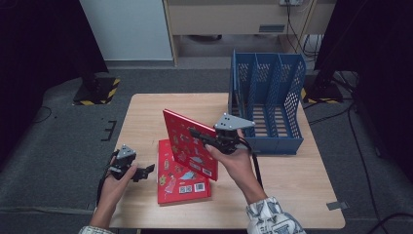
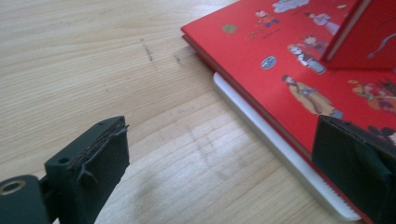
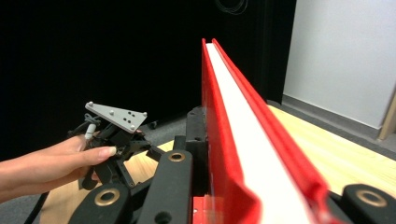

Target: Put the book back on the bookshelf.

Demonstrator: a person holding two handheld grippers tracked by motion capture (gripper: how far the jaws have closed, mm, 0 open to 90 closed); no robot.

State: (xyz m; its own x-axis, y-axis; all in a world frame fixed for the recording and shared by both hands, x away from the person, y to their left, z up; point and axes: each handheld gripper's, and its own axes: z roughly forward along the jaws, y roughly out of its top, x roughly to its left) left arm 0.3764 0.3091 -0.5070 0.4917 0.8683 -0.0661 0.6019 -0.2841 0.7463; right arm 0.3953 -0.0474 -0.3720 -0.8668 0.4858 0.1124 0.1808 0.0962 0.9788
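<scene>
A red hardcover picture book (image 1: 190, 145) is held on edge above the middle of the wooden desk (image 1: 146, 117), clamped in the right gripper (image 1: 213, 139). In the right gripper view, the jaws are seen closed on the book (image 3: 243, 154), with its white page block running away from the camera between two red covers. In the high view, the book's bottom edge appears to rest on, or just above, a second red book (image 1: 181, 179) that lies flat on the desk. Its cover is tilted toward the person's left.

A blue perforated file rack (image 1: 267, 100) with upright dividers stands at the far right of the desk, beyond and to the right of the held book. Its slots run front to back, so the book's long edge would probably have to be turned into line with them.

The left gripper (image 1: 141, 172) is held low at the left of the flat book (image 2: 299, 79), jaws spread wide and holding nothing. A thinner white item (image 2: 275, 154) is seen under that book. The right hand is judged the nearer to the rack.
</scene>
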